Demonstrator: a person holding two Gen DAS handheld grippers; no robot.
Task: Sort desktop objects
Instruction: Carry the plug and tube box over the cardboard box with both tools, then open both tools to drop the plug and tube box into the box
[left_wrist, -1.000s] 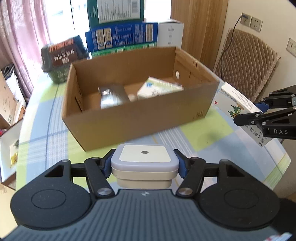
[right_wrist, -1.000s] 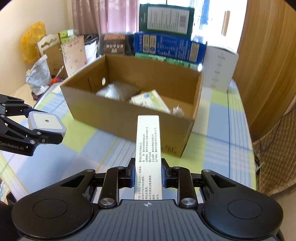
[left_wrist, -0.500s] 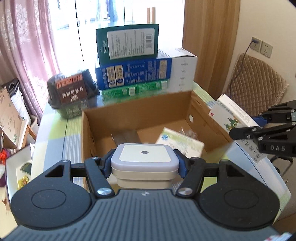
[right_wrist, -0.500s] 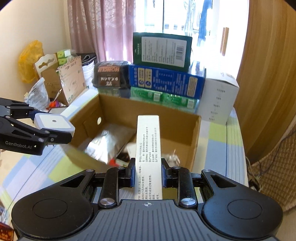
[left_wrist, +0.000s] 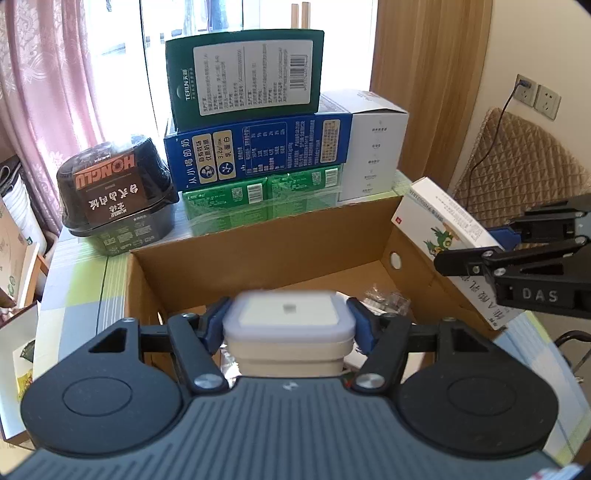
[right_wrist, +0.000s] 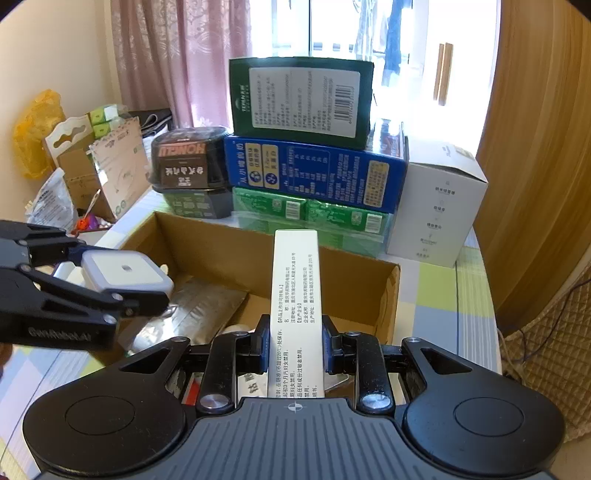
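Note:
My left gripper (left_wrist: 290, 314) hovers over the open cardboard box (left_wrist: 258, 236). Its jaws are opening around a square white device (left_wrist: 288, 332), which shows blurred between the pads while the fingers stay sharp. From the right wrist view the same device (right_wrist: 125, 273) sits at the left gripper (right_wrist: 122, 284), above the box's left half. My right gripper (right_wrist: 295, 332) is shut on a tall white medicine box (right_wrist: 295, 280), held upright over the near wall of the cardboard box (right_wrist: 229, 254). In the box lie a silver foil pouch (right_wrist: 192, 310) and a clear plastic packet (left_wrist: 384, 299).
Behind the box rises a stack: dark green carton (left_wrist: 243, 77), blue milk carton (left_wrist: 258, 151), green packs (left_wrist: 258, 199) and a white carton (left_wrist: 376, 147). A black bowl pack (left_wrist: 114, 192) stands at the left. A quilted chair (left_wrist: 517, 166) is at the right, beyond the checked tablecloth (right_wrist: 443, 295).
Both grippers have come forward and up, from short of the cardboard box to above its opening. The white device now looks blurred between the left pads, which stand a little wider.

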